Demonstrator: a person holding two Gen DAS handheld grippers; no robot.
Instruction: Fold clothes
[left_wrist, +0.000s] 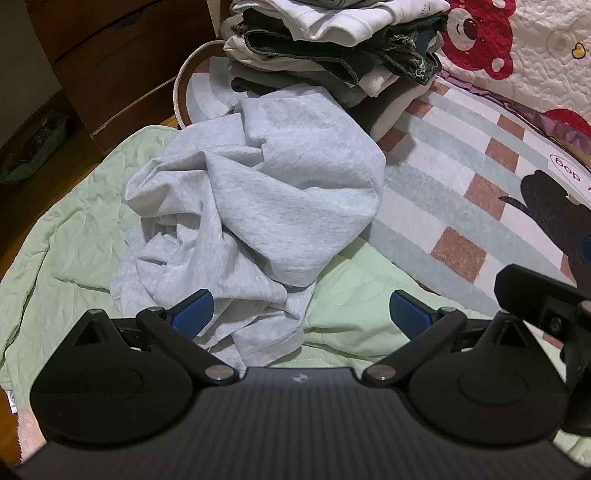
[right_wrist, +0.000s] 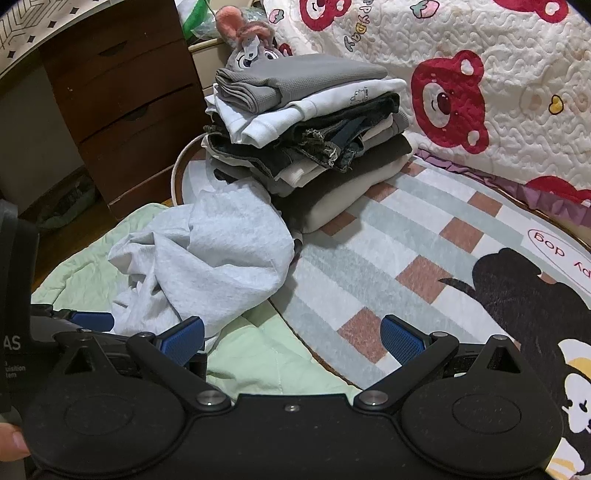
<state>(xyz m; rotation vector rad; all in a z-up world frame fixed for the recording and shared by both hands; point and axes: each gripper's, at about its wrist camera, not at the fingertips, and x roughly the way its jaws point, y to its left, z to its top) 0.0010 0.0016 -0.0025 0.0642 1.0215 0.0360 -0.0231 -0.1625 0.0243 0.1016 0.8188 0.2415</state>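
A striped, checked rug (right_wrist: 417, 236) is shown, printed with a black dog and the partly legible words "py dog"; in the left wrist view only "bop" can be read, inverted. Behind it a white quilt (right_wrist: 498, 74) with red bears is seen, bearing inverted lettering that cannot be read with certainty. A brown dresser (right_wrist: 122, 92) stands at upper left. A green blanket (left_wrist: 74, 236) is spread in the foreground, overlapping the rug's near edge. On it a crumpled grey garment (left_wrist: 258, 192) lies unfolded, its far side touching a stack (right_wrist: 306, 125) of folded clothes on the rug. A plush toy (right_wrist: 247, 48) is seen behind the stack. The left gripper (left_wrist: 301, 314) is held with jaws apart, empty, above the garment's near hem. The right gripper (right_wrist: 291, 339) is likewise spread and empty, above the blanket and the rug edge. On the left gripper's body, in the right wrist view, only the fragments "AS", "uisition" and "tem" are legible.
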